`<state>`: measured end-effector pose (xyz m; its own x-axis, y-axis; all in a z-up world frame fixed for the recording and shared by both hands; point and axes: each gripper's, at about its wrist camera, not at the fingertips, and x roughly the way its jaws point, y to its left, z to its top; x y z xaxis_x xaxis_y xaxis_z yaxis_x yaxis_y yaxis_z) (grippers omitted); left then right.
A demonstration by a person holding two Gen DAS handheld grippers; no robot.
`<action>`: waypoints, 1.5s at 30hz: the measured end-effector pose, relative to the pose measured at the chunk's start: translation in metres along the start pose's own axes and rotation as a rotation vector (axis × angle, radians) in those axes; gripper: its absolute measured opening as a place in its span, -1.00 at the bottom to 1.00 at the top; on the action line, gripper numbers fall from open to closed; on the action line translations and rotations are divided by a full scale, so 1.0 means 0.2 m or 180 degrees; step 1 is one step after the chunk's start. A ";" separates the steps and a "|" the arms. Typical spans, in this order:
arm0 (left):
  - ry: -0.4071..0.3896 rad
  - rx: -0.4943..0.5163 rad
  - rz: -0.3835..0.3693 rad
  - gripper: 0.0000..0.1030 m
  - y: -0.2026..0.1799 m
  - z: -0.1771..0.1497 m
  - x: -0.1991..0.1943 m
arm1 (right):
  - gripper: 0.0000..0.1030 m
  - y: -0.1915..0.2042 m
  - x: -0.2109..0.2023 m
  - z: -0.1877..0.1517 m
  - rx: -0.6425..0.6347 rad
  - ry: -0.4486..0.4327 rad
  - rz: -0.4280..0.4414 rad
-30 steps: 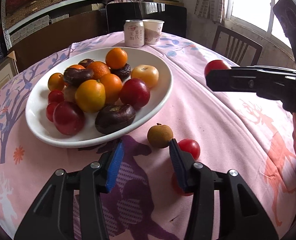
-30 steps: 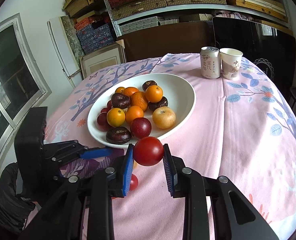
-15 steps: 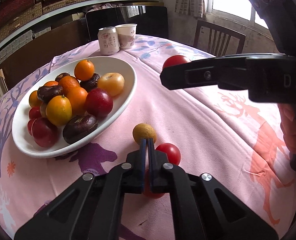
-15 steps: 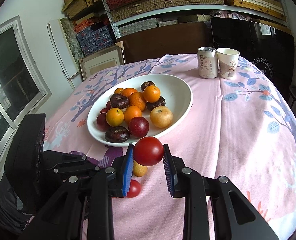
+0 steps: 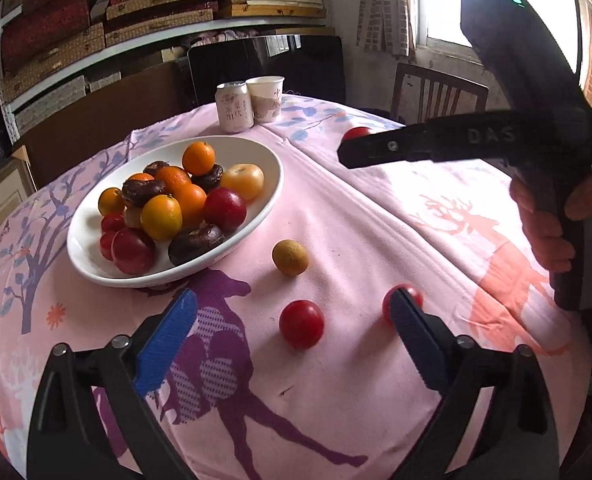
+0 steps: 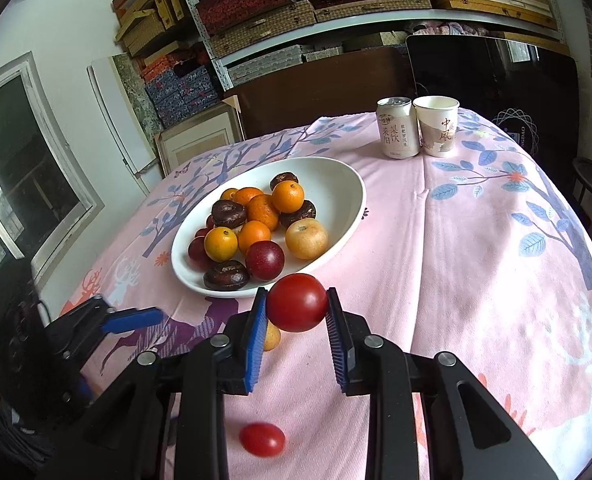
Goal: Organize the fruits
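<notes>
While clamped on a red tomato [image 6: 297, 302], right gripper [image 6: 296, 312] held above the pink tablecloth [image 6: 476, 280], blue pads pressing the fruit from both sides; same tomato seen in the left wrist view only as a red sliver [image 5: 357, 133] behind that gripper's black finger; hand [image 5: 544, 224] wrapped round its handle at the right edge of that view.

Left gripper [image 5: 292, 322] spread wide, jaws having just been opening, pads touching nothing; between them, lying loose on the cloth, a second red tomato [image 5: 301, 324], nearer the right-hand finger than the left-hand one; a third small tomato [image 5: 401, 300] just beyond and partly hidden by the tip of the right-hand blue pad [image 5: 412, 340], contact not discernible; a brown round fruit [image 5: 290, 257] further ahead of the open jaws, apart from both tomatoes and just beside the rim of the white dish [image 5: 256, 148].

Ahead and to the left of the left gripper, dish piled with oranges [image 5: 198, 157], dark purple fruits [image 5: 196, 243], red plums [image 5: 225, 209] and a yellow pear-like fruit [image 5: 243, 181]; seen from the right wrist, dish directly beyond the gripped tomato, brown fruit peeking out under it.

Well past both grippers, at the far edge, a drink can [image 6: 398, 128] and a paper cup [image 6: 437, 126] standing upright, side by side.
</notes>
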<state>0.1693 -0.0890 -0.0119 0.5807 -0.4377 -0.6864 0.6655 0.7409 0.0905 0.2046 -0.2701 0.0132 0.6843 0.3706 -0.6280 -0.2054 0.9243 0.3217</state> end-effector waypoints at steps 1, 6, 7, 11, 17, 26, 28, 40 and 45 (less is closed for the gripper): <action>0.0001 0.0112 0.0036 0.88 -0.02 -0.02 -0.01 | -0.44 0.00 0.00 0.00 -0.0008 0.0001 0.0003; 0.0254 0.0393 0.0125 0.88 -0.12 -0.09 0.05 | -0.44 0.03 0.00 -0.01 -0.0054 -0.0004 0.0018; 0.0294 0.0421 0.0167 0.88 -0.13 -0.09 0.08 | -0.44 0.03 0.00 -0.01 -0.0055 0.0000 0.0011; 0.0304 0.0179 -0.0170 0.16 -0.06 -0.06 0.12 | -0.44 0.02 0.00 -0.02 -0.0059 0.0011 -0.0036; 0.0306 -0.0095 -0.0288 -0.48 0.02 -0.05 0.15 | -0.44 -0.01 -0.01 -0.03 0.0007 0.0001 -0.0042; -0.0159 -0.0553 0.0246 -0.49 0.29 0.11 -0.09 | -0.44 0.10 0.04 0.09 -0.0177 0.0019 -0.0056; -0.0212 -0.0758 0.0490 -0.49 0.42 0.16 -0.10 | -0.44 0.13 0.10 0.17 -0.0190 -0.0041 -0.0086; -0.0194 -0.1213 0.0703 0.91 0.69 0.17 0.09 | 0.78 0.15 0.42 0.29 -0.0065 -0.0015 -0.0249; -0.0082 -0.1083 0.0563 0.91 0.55 0.14 0.01 | 0.89 0.03 0.22 0.15 0.0075 0.0179 -0.0221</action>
<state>0.2558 -0.0227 0.0173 0.6871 -0.2975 -0.6629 0.3628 0.9309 -0.0417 0.2546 -0.2514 0.0085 0.6557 0.3109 -0.6880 -0.1419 0.9458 0.2922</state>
